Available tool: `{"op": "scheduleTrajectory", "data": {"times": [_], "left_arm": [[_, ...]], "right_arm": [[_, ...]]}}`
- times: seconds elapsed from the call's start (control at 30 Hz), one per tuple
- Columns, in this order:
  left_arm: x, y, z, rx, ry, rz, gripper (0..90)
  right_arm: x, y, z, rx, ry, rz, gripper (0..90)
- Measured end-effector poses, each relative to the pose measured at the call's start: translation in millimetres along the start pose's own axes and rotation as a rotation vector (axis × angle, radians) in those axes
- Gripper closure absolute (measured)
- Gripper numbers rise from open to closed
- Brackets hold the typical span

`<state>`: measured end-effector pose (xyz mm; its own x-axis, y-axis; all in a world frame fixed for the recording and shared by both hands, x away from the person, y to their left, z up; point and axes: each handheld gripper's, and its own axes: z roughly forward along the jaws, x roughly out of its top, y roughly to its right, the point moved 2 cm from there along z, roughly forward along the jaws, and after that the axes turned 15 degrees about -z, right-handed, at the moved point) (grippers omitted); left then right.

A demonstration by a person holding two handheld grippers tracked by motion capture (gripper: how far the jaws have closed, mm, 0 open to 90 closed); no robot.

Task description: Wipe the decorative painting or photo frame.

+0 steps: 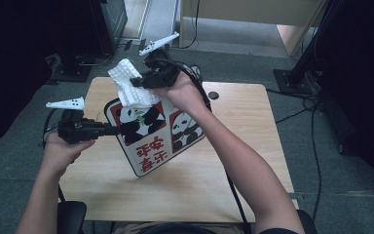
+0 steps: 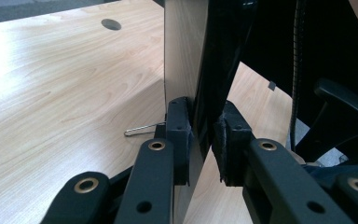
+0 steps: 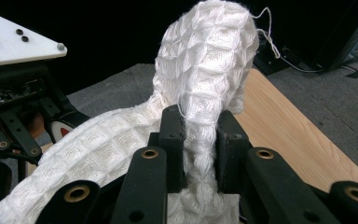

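Light wooden table at frame centre, small round dark cable hole near its far edge. Thin metal wire clip lying on tabletop, centre of left gripper view. Grey carpet floor around table. Black cables trailing across floor at right. Dark chair part at bottom left.

Light wood table sits mid-room, a small dark round hole near its far edge. Grey carpet floor all around, cables snaking across it on the right. Black stand base far left, another far right. Pale cabinet at the back catches the light. A black chair edges in at the bottom.
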<state>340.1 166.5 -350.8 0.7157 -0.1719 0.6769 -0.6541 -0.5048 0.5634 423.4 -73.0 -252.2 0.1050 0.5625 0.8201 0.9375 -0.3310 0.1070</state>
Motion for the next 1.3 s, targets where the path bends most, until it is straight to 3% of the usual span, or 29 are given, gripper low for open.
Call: {"op": "scheduleTrajectory", "data": {"times": [0.7,0.8,1.03,1.3], "left_arm": [[0.2,1.1,0.5,0.006,0.000,-0.002,78.3],[0.2,0.5,0.2,0.002,-0.003,-0.004,78.2],[0.2,0.8,0.4,0.002,-0.002,0.000,78.2],[0.2,0.9,0.4,0.000,-0.004,-0.001,78.2]], "right_arm": [[-10.4,13.1,-9.0,-0.038,0.010,0.015,75.8],[-12.1,12.7,-11.0,-0.100,-0.002,-0.029,75.8],[-17.7,20.5,-14.0,-0.065,0.028,0.017,75.6],[-22.0,26.2,-18.2,-0.067,0.029,0.038,75.4]]}}
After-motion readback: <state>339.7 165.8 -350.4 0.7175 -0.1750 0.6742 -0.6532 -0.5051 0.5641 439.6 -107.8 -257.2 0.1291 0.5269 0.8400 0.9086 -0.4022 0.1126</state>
